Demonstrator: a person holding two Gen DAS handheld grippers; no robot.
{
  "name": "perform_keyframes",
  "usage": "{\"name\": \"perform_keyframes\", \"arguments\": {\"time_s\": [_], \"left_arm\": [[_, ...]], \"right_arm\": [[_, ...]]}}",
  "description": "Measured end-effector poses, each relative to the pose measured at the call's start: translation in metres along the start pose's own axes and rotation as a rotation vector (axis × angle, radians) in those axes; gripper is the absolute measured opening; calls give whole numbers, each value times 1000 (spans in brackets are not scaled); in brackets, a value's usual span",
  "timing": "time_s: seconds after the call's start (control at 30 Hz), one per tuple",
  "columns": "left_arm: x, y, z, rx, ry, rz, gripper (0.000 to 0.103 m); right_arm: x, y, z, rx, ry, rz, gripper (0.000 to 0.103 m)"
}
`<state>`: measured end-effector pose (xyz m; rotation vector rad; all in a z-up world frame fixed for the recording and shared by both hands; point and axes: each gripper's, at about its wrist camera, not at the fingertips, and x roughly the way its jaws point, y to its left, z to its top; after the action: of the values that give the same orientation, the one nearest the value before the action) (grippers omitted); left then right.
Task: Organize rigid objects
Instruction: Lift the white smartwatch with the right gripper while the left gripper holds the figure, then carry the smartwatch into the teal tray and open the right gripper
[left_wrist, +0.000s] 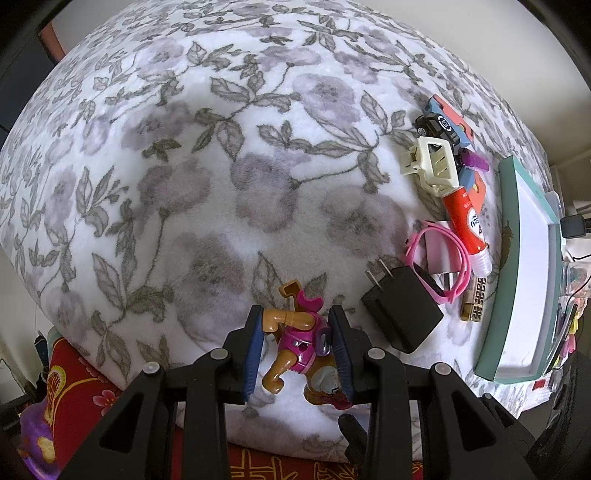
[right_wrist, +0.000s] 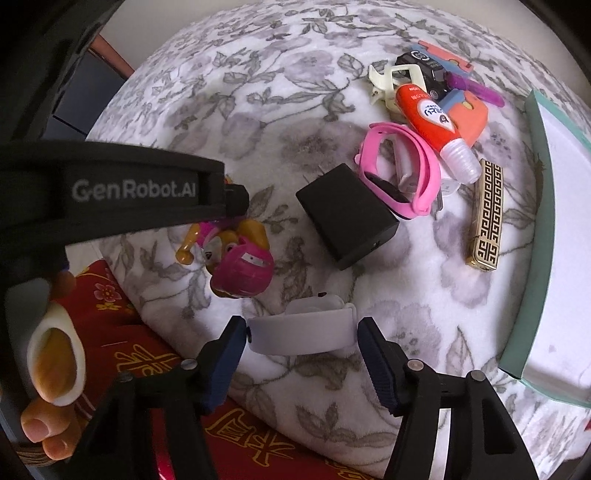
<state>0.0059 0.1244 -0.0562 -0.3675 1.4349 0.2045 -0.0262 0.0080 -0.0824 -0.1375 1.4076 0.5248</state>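
Observation:
A pink and brown toy dog (left_wrist: 301, 347) lies on the floral blanket near its front edge. My left gripper (left_wrist: 298, 349) is shut on the toy dog, one blue pad on each side. The dog also shows in the right wrist view (right_wrist: 236, 258) under the left gripper's body (right_wrist: 122, 192). My right gripper (right_wrist: 301, 334) is open around a white watch band (right_wrist: 301, 328) that lies on the blanket; whether the pads touch it I cannot tell.
To the right lie a black charger (right_wrist: 347, 216), a pink wristband (right_wrist: 399, 173), an orange tube (right_wrist: 432, 118), a gold patterned clip (right_wrist: 485, 214), a cream hair claw (left_wrist: 432, 160) and a black toy car (left_wrist: 439, 127). A teal-rimmed white tray (right_wrist: 532, 258) stands at the right edge.

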Motion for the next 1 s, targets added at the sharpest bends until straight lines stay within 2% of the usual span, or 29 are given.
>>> {"name": "perform_keyframes", "arguments": {"time_s": [0.3,0.8,1.0], "left_arm": [[-4,0,1,9,-13,-11,37],[-20,-10,6,34,-69,-14,37],[-27,-23,13,65,-82,-19,37]], "right_arm": [[-17,-10,1,42,-58,-23,64],[-66,-54,8,195,-252,-126,64],[-90,-83,15,298,-349,-177,64]]}}
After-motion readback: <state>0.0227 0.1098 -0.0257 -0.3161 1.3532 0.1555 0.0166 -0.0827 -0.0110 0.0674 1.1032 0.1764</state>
